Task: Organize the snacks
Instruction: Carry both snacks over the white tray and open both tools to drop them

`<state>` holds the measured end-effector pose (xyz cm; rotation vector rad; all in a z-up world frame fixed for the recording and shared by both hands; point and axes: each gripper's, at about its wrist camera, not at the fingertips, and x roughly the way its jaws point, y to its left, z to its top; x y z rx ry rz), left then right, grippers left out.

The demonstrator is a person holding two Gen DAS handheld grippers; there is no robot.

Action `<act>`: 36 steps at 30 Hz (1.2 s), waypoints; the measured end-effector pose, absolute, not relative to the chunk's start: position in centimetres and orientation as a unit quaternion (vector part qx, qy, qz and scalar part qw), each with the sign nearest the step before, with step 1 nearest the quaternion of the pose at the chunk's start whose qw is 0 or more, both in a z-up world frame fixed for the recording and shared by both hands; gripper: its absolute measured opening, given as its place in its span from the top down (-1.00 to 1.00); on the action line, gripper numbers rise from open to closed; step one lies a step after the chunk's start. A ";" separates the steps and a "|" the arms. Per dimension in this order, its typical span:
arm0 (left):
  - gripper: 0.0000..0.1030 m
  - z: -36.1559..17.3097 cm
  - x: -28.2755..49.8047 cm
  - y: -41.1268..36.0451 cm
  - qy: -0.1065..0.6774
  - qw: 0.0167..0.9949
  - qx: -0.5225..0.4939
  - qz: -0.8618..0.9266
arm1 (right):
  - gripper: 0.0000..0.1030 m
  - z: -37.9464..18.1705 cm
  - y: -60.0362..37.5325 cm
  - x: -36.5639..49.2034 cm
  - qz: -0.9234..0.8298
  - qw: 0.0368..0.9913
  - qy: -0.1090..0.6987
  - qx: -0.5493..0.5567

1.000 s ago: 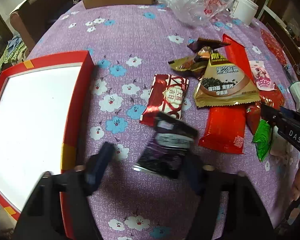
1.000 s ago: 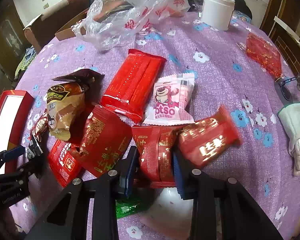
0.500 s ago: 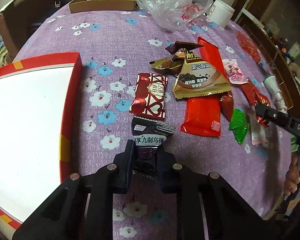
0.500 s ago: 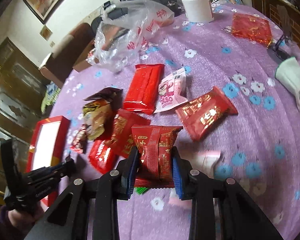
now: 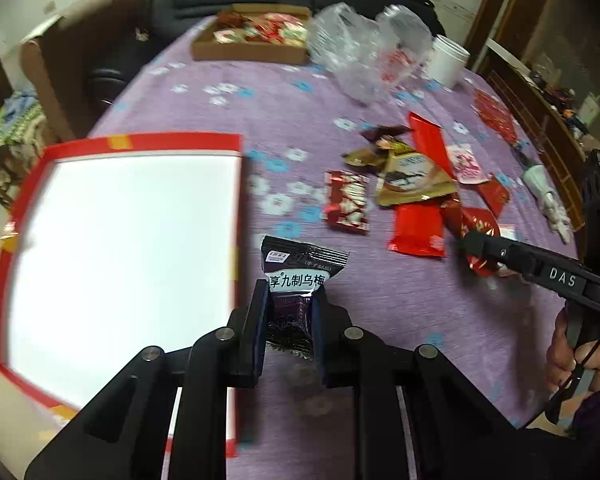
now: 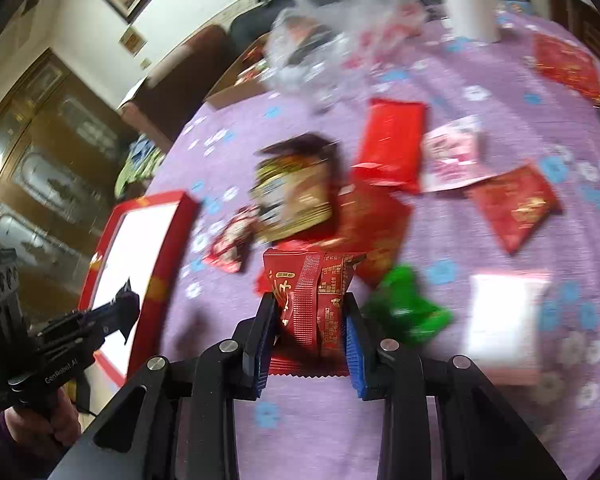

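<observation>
The table (image 5: 228,92), under a purple flowered cloth, carries the red tray (image 5: 236,184) at its left, white floor bare, and a loose pile of snacks (image 5: 412,184) well to the right of it. The left gripper (image 5: 288,320) is clamped on a dark plum packet (image 5: 300,276), held just right of the tray's near wall; the right gripper (image 6: 310,332) pinches a red packet (image 6: 312,292) above the cloth near the pile, with a green sweet (image 6: 404,308) just beside it. The step looks like carrying both into the tray. To do it well, I would lift each packet over the red wall, not drag it across, lower it flat onto the white floor, the left going deeper to leave room, and release only once low.
</observation>
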<state>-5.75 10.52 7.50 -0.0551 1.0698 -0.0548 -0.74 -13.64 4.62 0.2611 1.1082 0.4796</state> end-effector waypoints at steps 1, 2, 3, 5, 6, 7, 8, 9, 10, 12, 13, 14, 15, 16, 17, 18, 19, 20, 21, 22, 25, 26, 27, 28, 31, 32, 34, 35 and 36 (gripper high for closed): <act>0.67 7.7 -6.0 11.0 0.505 0.863 -0.022 -0.017 | 0.38 4.6 -12.9 -0.9 0.231 0.813 0.521 0.117; 0.67 7.8 -6.3 11.4 0.502 0.865 -0.019 -0.009 | 0.38 4.5 -11.9 -1.0 0.239 0.811 0.523 0.110; 0.67 7.9 -6.6 12.0 0.499 0.866 -0.018 -0.002 | 0.38 4.4 -10.9 -1.2 0.249 0.808 0.524 0.102; 0.67 8.0 -7.1 13.1 0.497 0.868 -0.020 0.012 | 0.39 4.3 -8.9 -1.6 0.266 0.803 0.527 0.087; 0.67 8.0 -7.3 13.6 0.496 0.868 -0.019 0.023 | 0.39 4.2 -8.0 -1.8 0.275 0.799 0.529 0.080; 0.67 8.0 -7.6 14.2 0.494 0.868 -0.017 0.033 | 0.39 4.1 -7.0 -2.0 0.285 0.795 0.531 0.073; 0.67 8.0 -7.9 14.9 0.494 0.868 -0.018 0.042 | 0.39 4.1 -6.3 -2.2 0.290 0.793 0.531 0.068; 0.67 7.9 -8.1 15.5 0.495 0.867 -0.023 0.048 | 0.39 4.1 -5.3 -2.4 0.299 0.790 0.532 0.059; 0.67 7.8 -8.4 15.9 0.495 0.867 -0.027 0.054 | 0.39 4.1 -4.6 -2.5 0.306 0.787 0.533 0.053; 0.67 7.7 -8.9 16.8 0.496 0.865 -0.031 0.067 | 0.39 4.2 -2.9 -2.7 0.322 0.783 0.531 0.037; 0.67 7.6 -9.1 17.3 0.496 0.865 -0.033 0.072 | 0.39 4.3 -2.2 -2.8 0.328 0.782 0.529 0.031; 0.67 7.6 -9.2 17.7 0.496 0.864 -0.035 0.078 | 0.39 4.4 -1.6 -2.8 0.333 0.781 0.528 0.026; 0.67 7.6 -9.3 18.1 0.496 0.864 -0.037 0.084 | 0.39 4.4 -0.9 -2.8 0.338 0.779 0.528 0.021; 0.67 7.6 -9.4 18.4 0.495 0.863 -0.036 0.089 | 0.39 4.4 -0.1 -2.8 0.344 0.776 0.528 0.016; 0.67 7.6 -9.5 18.8 0.495 0.863 -0.036 0.096 | 0.39 4.5 0.3 -2.8 0.349 0.775 0.527 0.012; 0.67 7.6 -9.6 19.1 0.494 0.863 -0.037 0.101 | 0.39 4.6 1.1 -2.8 0.355 0.773 0.526 0.005; 0.67 7.6 -9.7 19.5 0.493 0.862 -0.039 0.106 | 0.39 4.7 1.7 -2.7 0.360 0.771 0.525 0.001; 0.67 7.6 -9.8 19.8 0.493 0.862 -0.040 0.110 | 0.39 5.0 2.4 -2.6 0.366 0.770 0.522 -0.005; 0.67 7.6 -9.8 20.1 0.492 0.862 -0.040 0.116 | 0.39 5.2 3.2 -2.5 0.373 0.769 0.519 -0.011; 0.67 7.6 -9.9 20.5 0.492 0.861 -0.039 0.123 | 0.39 5.4 4.0 -2.4 0.379 0.768 0.516 -0.017; 0.67 7.5 -9.8 21.3 0.493 0.859 -0.042 0.134 | 0.39 6.0 6.7 -2.2 0.398 0.765 0.505 -0.039; 0.67 7.5 -9.7 21.4 0.493 0.858 -0.043 0.137 | 0.39 6.2 7.2 -2.1 0.402 0.764 0.503 -0.044; 0.67 7.5 -9.6 21.7 0.492 0.858 -0.044 0.139 | 0.39 6.3 7.9 -2.2 0.407 0.763 0.500 -0.049; 0.67 7.5 -9.6 21.9 0.492 0.858 -0.045 0.140 | 0.39 6.4 8.5 -2.3 0.411 0.761 0.499 -0.053; 0.67 7.6 -9.4 22.5 0.489 0.859 -0.045 0.146 | 0.38 6.4 9.5 -2.4 0.420 0.757 0.497 -0.062; 0.67 7.6 -9.4 22.7 0.489 0.859 -0.046 0.147 | 0.38 6.4 9.8 -2.4 0.421 0.756 0.497 -0.065; 0.67 7.7 -9.3 23.1 0.487 0.859 -0.047 0.152 | 0.38 6.4 10.5 -2.4 0.423 0.756 0.494 -0.075; 0.67 7.7 -9.2 23.3 0.486 0.859 -0.046 0.154 | 0.37 6.4 10.8 -2.4 0.425 0.756 0.492 -0.082; 0.67 7.7 -9.1 23.4 0.485 0.859 -0.045 0.155 | 0.37 6.3 11.2 -2.5 0.426 0.755 0.491 -0.088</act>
